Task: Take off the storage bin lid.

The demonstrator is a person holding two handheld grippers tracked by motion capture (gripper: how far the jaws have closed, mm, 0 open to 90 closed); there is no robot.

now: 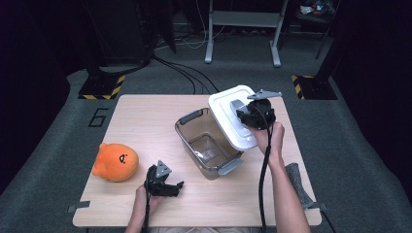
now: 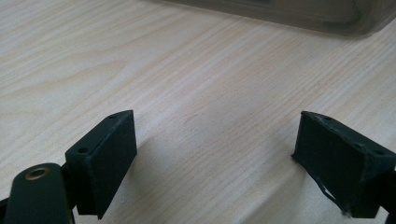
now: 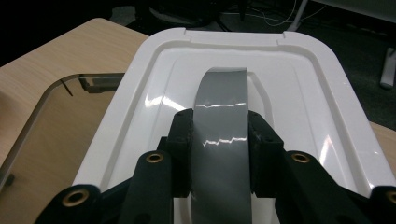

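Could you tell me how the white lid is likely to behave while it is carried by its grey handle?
The white lid looks stiff and probably light, as thin moulded plastic. Its glossy grey handle may be slippery between the right gripper jaws. Held at one central point, it could tilt.

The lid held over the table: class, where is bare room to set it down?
Free: the far-left tabletop behind the orange plush, and the near edge between the forearms. Crowded: around the clear bin, where the right gripper holds the lid.

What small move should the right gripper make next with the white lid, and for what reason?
Probably carry the white lid further aside and lay it on bare table. The right gripper is shut on its grey handle, the lid still overlaps the open box, and the plush toy lies outside it.
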